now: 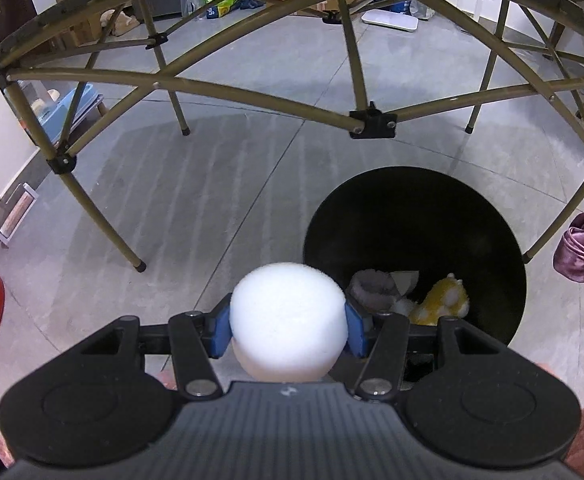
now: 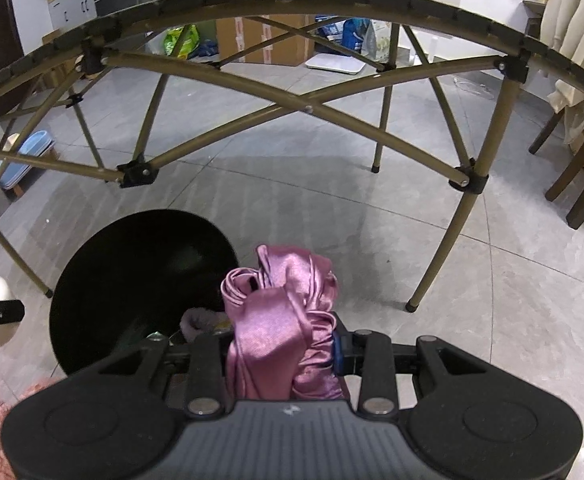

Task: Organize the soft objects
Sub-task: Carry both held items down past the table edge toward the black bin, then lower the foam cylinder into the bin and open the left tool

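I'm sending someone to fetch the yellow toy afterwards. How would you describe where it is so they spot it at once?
Look on the tiled floor beside the folding table's legs for the round black bin. The yellow toy lies at its bottom, next to a grey fuzzy item. It is the only bright yellow thing there, plush with white patches.

Black bin (image 1: 416, 216) mouth is open from above; only a yellow plush (image 1: 446, 300) and grey cloth (image 1: 372, 290) lie low inside. Desk frame struts (image 1: 251, 98) cross just beyond and above it, legs (image 2: 438, 248) flank both sides. Grey floor (image 1: 195, 208) left of bin is bare.
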Motion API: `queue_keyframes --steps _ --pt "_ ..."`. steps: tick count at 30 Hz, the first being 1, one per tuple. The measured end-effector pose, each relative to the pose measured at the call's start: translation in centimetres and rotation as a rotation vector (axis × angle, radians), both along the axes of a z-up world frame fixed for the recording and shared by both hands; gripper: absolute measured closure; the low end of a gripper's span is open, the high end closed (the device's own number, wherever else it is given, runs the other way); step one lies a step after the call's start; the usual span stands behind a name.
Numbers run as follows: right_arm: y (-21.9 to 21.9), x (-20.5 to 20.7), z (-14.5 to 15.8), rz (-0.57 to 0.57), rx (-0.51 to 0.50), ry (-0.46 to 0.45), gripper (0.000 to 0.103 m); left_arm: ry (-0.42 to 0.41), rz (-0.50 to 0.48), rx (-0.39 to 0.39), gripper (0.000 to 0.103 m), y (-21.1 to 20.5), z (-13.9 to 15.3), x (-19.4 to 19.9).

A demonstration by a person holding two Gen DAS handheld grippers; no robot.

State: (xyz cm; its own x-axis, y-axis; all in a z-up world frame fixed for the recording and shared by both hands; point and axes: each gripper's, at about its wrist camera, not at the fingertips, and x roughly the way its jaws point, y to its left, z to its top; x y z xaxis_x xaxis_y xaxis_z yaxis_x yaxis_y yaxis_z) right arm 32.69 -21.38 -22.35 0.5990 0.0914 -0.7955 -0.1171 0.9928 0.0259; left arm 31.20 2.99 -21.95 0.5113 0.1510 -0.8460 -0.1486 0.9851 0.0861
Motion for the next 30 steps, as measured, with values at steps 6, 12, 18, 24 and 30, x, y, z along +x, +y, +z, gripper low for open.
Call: queue_keyframes --steps 6,12,18,24,30 --pt "-0.7 0.6 0.0 -0.029 0.003 -0.006 0.070 0.004 0.010 -0.016 0.048 -1.9 0.2 1.5" --pt "-1.2 1.1 0.2 -0.052 0.007 -0.019 0.070 0.016 0.029 -0.038 0.048 -4.0 -0.1 3.0" --pt "-1.5 1.8 0.1 -0.073 0.007 -0.024 0.070 0.046 0.053 -0.066 0.048 -5.7 -0.5 4.4" --pt "-1.9 2.7 -0.2 -0.099 0.007 -0.023 0.070 0.065 0.065 -0.069 0.048 -7.4 -0.9 5.5" --pt "-2.3 3.3 -0.6 -0.118 0.005 -0.017 0.070 0.089 0.080 -0.067 0.048 -8.9 -1.4 6.5"
